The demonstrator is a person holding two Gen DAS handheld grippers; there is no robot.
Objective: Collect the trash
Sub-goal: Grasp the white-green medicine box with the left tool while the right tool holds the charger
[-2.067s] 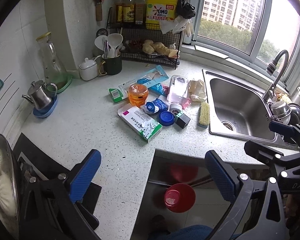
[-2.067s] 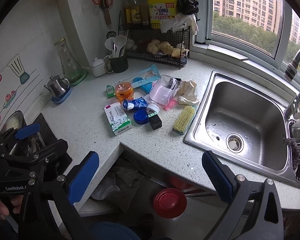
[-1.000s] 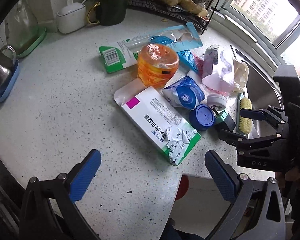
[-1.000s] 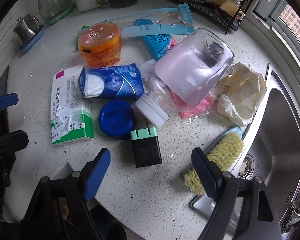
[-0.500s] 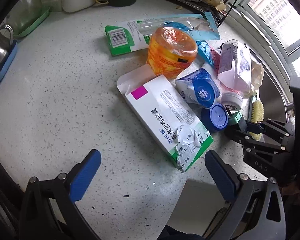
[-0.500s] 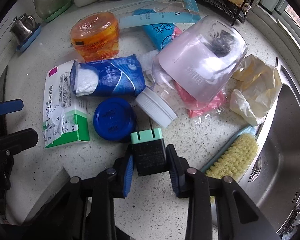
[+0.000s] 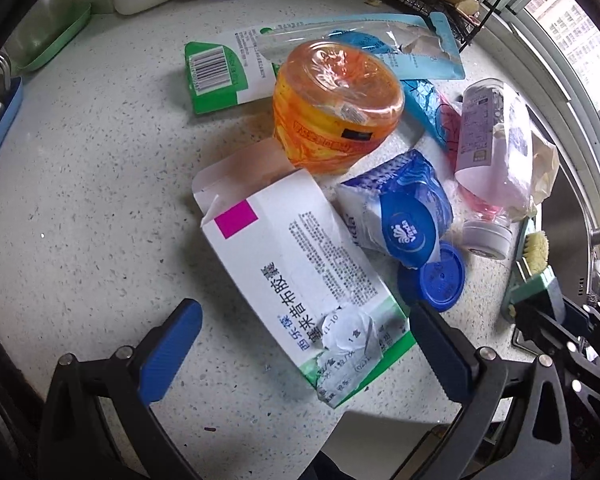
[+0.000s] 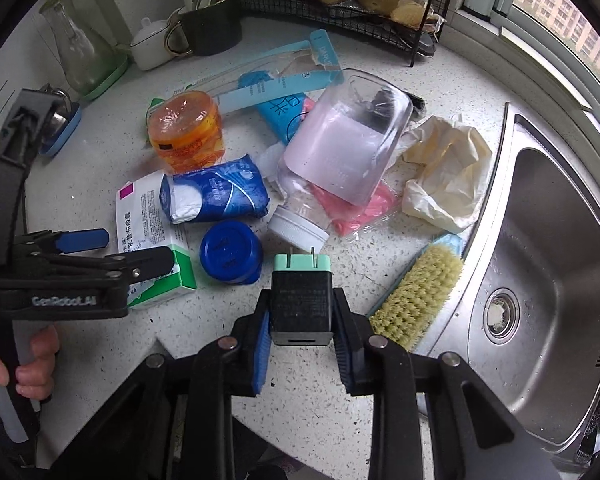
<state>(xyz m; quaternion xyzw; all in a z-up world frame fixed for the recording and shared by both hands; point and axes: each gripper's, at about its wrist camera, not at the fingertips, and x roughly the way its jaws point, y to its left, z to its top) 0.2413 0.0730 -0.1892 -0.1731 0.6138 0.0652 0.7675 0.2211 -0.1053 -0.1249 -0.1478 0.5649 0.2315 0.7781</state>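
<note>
A small black charger (image 8: 300, 316) with a mint plug end sits between the blue pads of my right gripper (image 8: 301, 298). Its jaws are closing and press on both sides of it, just above the counter. My left gripper (image 7: 303, 312) is open and points down over the torn near end of a white and green medicine box (image 7: 300, 256), one finger on each side. Behind the box lie a blue tissue pack (image 7: 396, 216), a blue lid (image 7: 436, 280), an orange jar (image 7: 336, 104) and a clear bottle with a pink label (image 8: 348, 152).
A yellow scrubbing brush (image 8: 416, 296) lies by the steel sink (image 8: 548, 240) on the right, with crumpled cream paper (image 8: 444, 176) behind it. A wire rack (image 8: 360, 12), a dark mug (image 8: 212, 32) and a glass carafe (image 8: 84, 56) line the back. The counter edge is close in front.
My right gripper closed from wide open onto the black charger and lifted it a little. My left gripper came down and nearer to the white box.
</note>
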